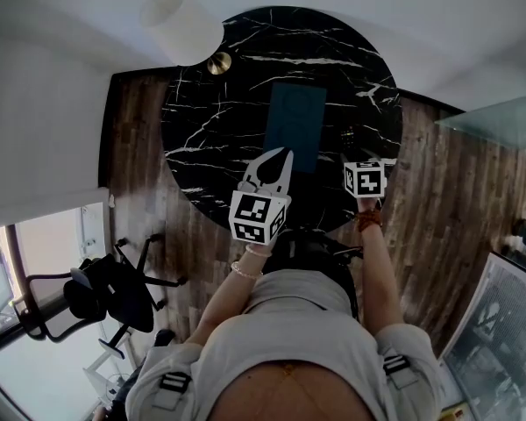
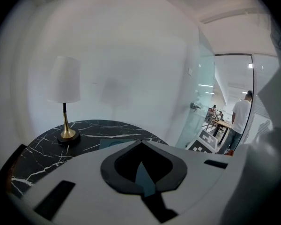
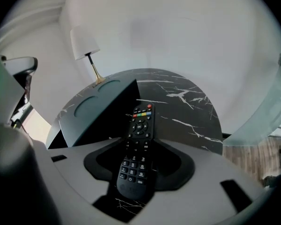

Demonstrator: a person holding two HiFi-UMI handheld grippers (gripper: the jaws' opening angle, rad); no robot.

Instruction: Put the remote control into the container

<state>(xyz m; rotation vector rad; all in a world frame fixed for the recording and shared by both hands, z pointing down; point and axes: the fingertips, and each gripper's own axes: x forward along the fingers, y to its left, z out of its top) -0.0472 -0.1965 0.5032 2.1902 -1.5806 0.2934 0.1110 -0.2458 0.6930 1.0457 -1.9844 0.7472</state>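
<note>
Round black marble worktop (image 1: 210, 121) with a lamp (image 1: 182, 24) at its far edge; dark teal container (image 3: 98, 109) lying on it; right tongs (image 3: 140, 142) closed on the remote control (image 3: 141, 121), its long axis pointing straight ahead, off the worktop; container ahead and left of the remote, just beside it; left tongs (image 2: 141, 143) tips together, empty, farther back; right hand evidently better placed.
</note>
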